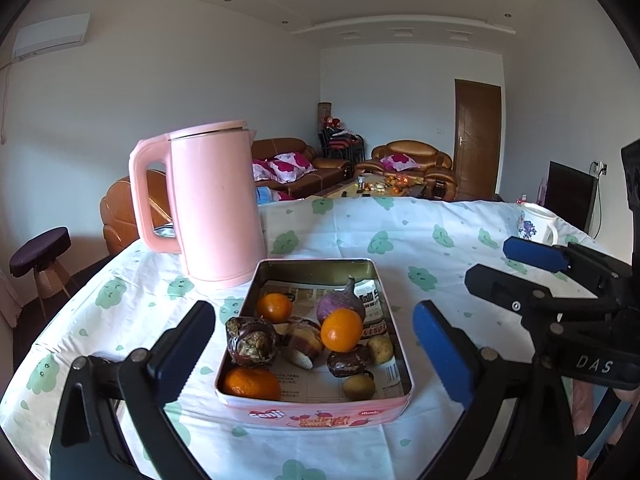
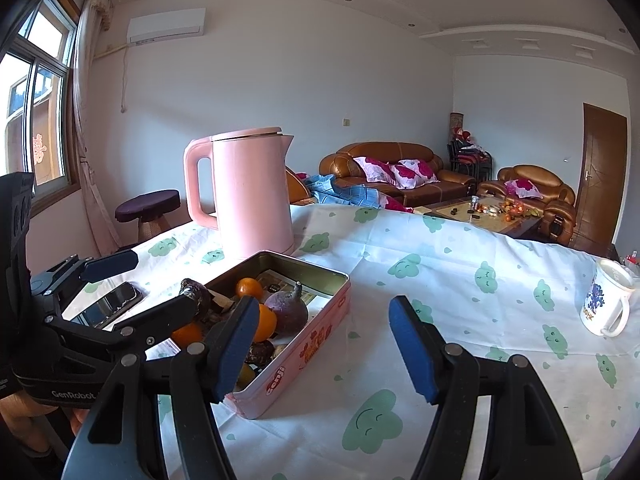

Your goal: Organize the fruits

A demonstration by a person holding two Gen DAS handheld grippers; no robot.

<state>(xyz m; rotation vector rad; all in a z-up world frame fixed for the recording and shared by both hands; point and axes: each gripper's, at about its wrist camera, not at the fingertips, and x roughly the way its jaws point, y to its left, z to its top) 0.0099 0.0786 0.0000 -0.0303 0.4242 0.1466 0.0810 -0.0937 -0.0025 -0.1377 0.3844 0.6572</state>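
Pink tin (image 1: 316, 414) holding oranges (image 1: 341, 329) sits between open grippers.

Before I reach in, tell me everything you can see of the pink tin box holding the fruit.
The pink tin box is a shallow rectangular metal tray with rounded corners, open, no lid in view. Its outer wall is pink with red printed lettering and pictures; the inside is dull gold metal, lined with printed paper. It sits flat on the cloud-patterned tablecloth, just in front of the pink kettle. Inside lie oranges, dark brown bulbs, a purple root and small yellowish fruits. Neither gripper touches it; the left gripper frames it, open.
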